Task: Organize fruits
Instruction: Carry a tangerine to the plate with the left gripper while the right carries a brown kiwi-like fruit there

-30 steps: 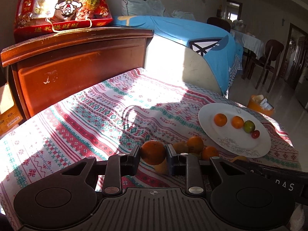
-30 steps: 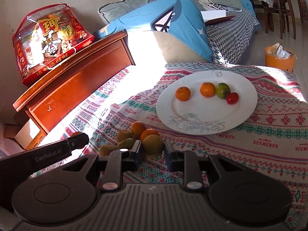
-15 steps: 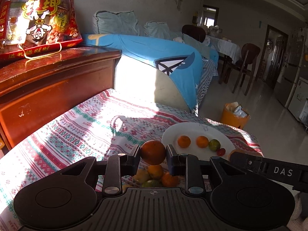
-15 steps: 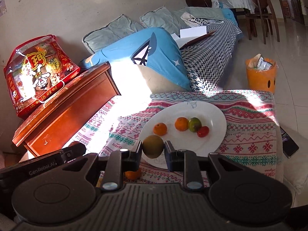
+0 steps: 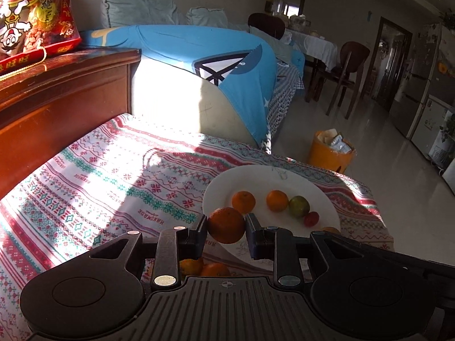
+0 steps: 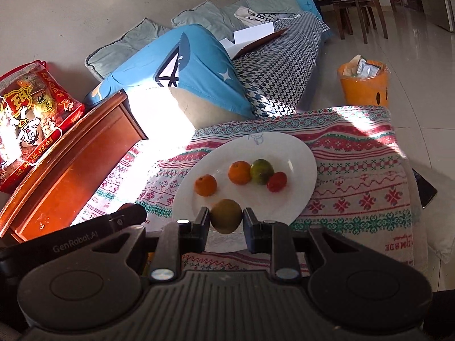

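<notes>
The left tongs (image 5: 226, 227) squeeze an orange (image 5: 226, 224); the right tongs (image 6: 225, 222) squeeze a greenish-brown fruit (image 6: 226, 216) (kind unclear). The white plate (image 6: 295, 153) holds four fruits.

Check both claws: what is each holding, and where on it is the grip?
Left claw pinches an orange across its opposite sides. Right claw pinches a greenish-brown fruit the same way, at its widest part.

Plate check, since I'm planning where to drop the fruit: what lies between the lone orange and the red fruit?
In the right wrist view, an orange and a green fruit, touching each other.
</notes>
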